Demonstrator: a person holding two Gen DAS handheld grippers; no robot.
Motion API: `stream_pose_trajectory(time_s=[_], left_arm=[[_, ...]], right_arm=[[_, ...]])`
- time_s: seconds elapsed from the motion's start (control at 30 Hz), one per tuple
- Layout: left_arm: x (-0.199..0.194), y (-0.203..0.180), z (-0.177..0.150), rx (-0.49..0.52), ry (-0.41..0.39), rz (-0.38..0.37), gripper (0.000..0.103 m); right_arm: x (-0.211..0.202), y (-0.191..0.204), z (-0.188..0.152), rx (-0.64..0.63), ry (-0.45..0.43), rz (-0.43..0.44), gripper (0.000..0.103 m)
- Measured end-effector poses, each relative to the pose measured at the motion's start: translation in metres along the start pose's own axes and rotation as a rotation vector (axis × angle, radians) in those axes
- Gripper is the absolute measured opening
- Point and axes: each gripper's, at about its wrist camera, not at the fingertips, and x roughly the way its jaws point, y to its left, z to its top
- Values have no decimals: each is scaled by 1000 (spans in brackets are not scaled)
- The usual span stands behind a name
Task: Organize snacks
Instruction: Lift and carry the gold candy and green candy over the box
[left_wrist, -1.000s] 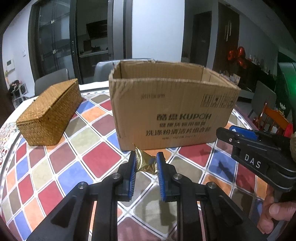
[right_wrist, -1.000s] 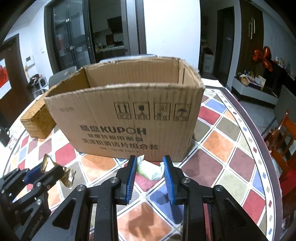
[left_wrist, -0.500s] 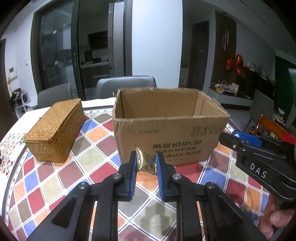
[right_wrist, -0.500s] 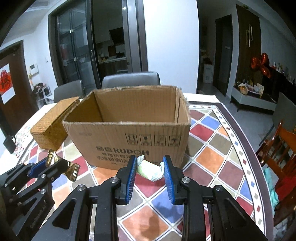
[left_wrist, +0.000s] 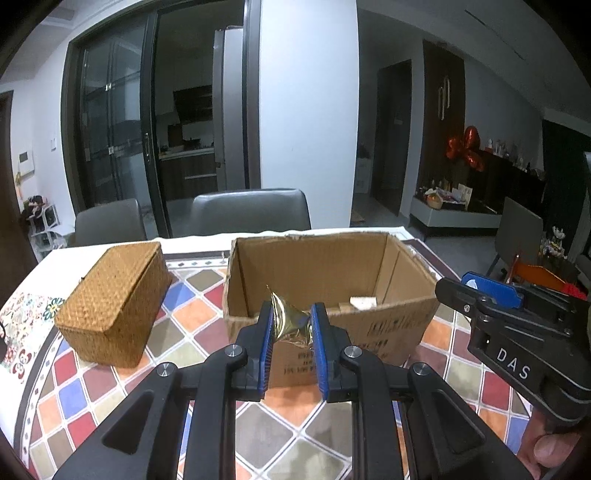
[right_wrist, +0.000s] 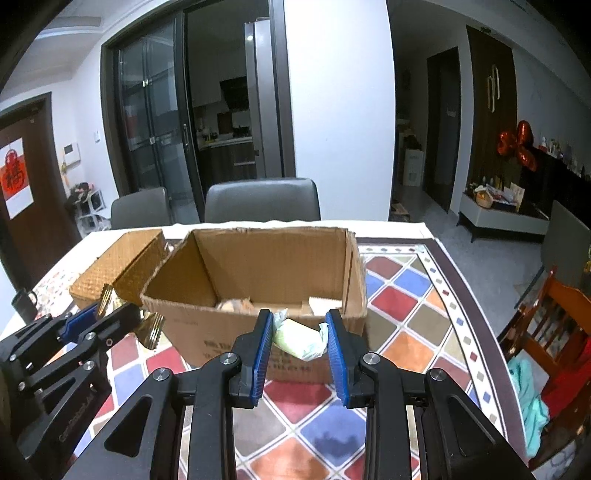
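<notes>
Snacks hang in two handheld grippers above a table (left_wrist: 122, 384) covered in coloured diamond tiles. At the table's left side sits a lidded wicker basket (left_wrist: 110, 301), just beside an open cardboard box (left_wrist: 332, 280) near the far edge, where two grey chairs (right_wrist: 262, 201) stand behind it. A few small packets lie on the box floor, too indistinct to name. The left gripper (left_wrist: 292, 328) has its blue-padded jaws nearly closed, pinching a crumpled gold foil wrapper (left_wrist: 290, 323) that is held clear of the tabletop, in front of the box's near wall. The right gripper (right_wrist: 300, 338) has its jaws partly apart, pressed against both ends of a pale green wrapped snack (right_wrist: 300, 338), which is likewise off the table and level with the box's near rim. From the left camera, the right gripper's black body juts in from the right edge, with fingertips of a hand (left_wrist: 550, 448) showing beneath it.
</notes>
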Motion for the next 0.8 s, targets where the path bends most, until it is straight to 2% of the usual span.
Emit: stream_pose_trajectory(time_s=[0.43,0.8], left_arm=[[18,4,31,6,-27,-6,20],[47,7,48,7,-25,-13,21]], right_arm=[[5,-2,28,-3,-36,-2,31],[30,-6,47,-3,-37,-5,31]])
